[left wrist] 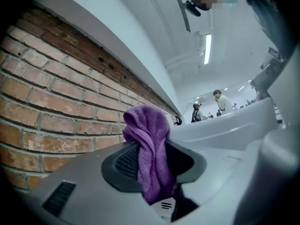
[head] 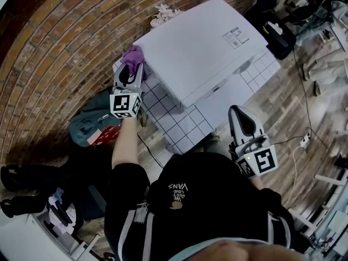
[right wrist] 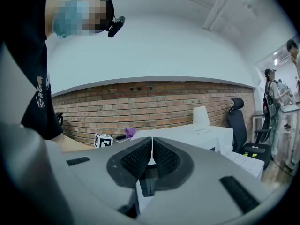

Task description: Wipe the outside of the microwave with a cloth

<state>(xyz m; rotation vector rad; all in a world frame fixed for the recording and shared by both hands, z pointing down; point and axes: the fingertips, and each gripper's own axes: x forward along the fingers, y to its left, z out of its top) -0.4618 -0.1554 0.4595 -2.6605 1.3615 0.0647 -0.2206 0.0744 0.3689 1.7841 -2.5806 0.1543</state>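
While the person stands at the front of the small tiled table point(head: 182, 128), both grippers are raised.

Right gripper point(head: 237, 112): nearest the person's body, out past the table's front right corner and well apart from the microwave point(head: 198, 45). Its own view shows the two ribbed pads point(right wrist: 136, 159) pressed flat together along their length with nothing between them. It touches nothing.

Left gripper point(head: 132, 69): reached forward over the table's left end, with the marker cube point(head: 126, 105) at its near side. Its jaws are clamped on a purple cloth point(left wrist: 151, 146). The cloth runs down between the pads, and a bunched fold stands up past the tips.

Cloth position: in the head view the bunched end lies at the microwave's left end, at the top corner nearest the brick wall point(head: 60, 48). It looks to touch the white casing there, but I cannot tell how firmly.

Microwave: white, sitting on the tiled table with its top face toward the head camera and a small label point(head: 235, 37) near its right end.

Beyond and around:
- A teal bag point(head: 87, 125) lies on the floor left of the table, against the wall.
- A black office chair point(right wrist: 236, 117) stands off to the right.
- Farther back in the room, the left gripper view shows two people point(left wrist: 219, 102) standing under ceiling lights.
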